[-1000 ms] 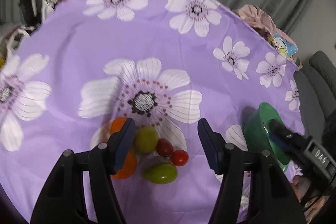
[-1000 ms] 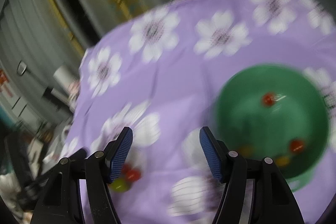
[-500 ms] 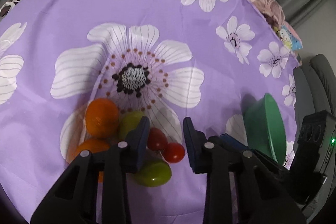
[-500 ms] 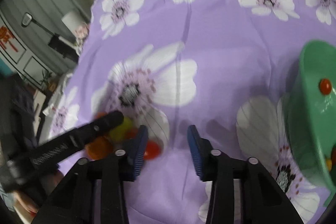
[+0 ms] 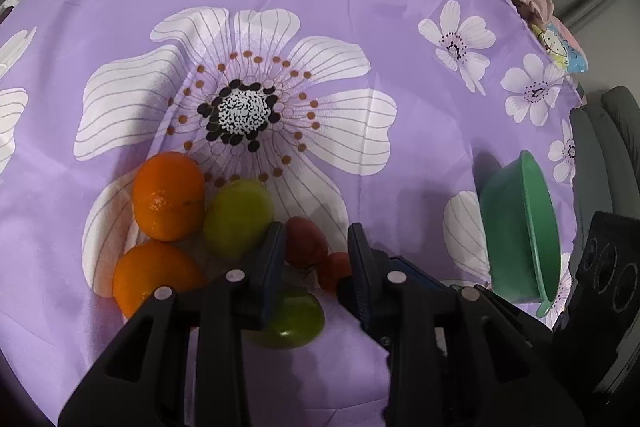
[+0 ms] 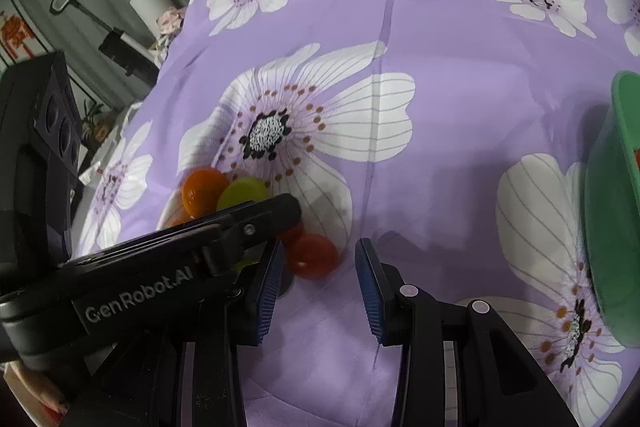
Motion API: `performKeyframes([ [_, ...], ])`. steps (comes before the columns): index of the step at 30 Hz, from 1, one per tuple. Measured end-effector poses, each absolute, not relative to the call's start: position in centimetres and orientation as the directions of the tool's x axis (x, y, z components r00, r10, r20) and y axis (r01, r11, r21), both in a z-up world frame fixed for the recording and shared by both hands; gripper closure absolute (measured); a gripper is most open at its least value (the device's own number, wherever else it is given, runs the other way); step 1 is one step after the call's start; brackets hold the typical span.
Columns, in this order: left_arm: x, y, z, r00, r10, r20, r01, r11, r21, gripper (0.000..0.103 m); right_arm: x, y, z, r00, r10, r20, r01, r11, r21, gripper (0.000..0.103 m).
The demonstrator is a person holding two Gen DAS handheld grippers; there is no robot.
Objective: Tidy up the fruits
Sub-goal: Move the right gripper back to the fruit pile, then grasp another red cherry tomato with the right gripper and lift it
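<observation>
Red tomatoes [image 5: 306,245] sit between the left claw's [image 5: 316,251] parted fingers; right claw [image 6: 318,267] apart.

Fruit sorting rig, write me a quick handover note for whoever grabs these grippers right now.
Left gripper: open, low over the fruit pile, jaws straddling a dark red fruit.
Right gripper: open, empty, beside the left one, a small red tomato just ahead.
Pile on the purple cloth: two oranges, two green fruits, two red ones.
Green bowl sits at right; at least one red piece shows inside.
Done: some fruit seems bowled.
Left: probably move the pile into the bowl.
</observation>
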State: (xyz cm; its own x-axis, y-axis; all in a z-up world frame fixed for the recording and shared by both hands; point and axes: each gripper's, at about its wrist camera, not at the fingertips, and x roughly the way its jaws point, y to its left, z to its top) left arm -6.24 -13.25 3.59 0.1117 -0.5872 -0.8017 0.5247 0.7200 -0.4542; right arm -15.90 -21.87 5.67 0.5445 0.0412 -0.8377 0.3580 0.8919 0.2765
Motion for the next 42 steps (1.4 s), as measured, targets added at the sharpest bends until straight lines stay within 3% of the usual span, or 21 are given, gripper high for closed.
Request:
performKeyframes([
  [15,-6.7,-14.4,3.1,0.173,-0.536,-0.826,0.532,0.757,-0.379,0.078,-15.0,-21.1,4.5,0.506,-0.014,-0.862,0.369,0.907,0.202,0.063],
  [21,-6.7,-15.3,2.9,0.157,-0.54,-0.827,0.543,0.747,-0.384,0.076,-15.2,-21.6,4.2,0.503,0.004,-0.864,0.384,0.895,0.228,0.063],
  [26,-6.6,-15.8,2.4,0.113,-0.575,-0.811,0.548,0.717,-0.432,0.076,-15.4,-21.8,4.2,0.503,0.0,-0.864,0.392,0.891,0.228,0.07],
  [31,-6.3,-15.8,1.9,0.076,-0.597,-0.799,0.516,0.709,-0.481,0.078,-15.4,-21.7,4.3,0.497,-0.027,-0.867,0.396,0.896,0.199,0.072],
  [42,-6.9,-15.6,2.8,0.143,-0.591,-0.794,0.531,0.723,-0.443,0.078,-16.3,-22.3,5.2,0.512,-0.025,-0.859,0.407,0.887,0.217,0.072],
])
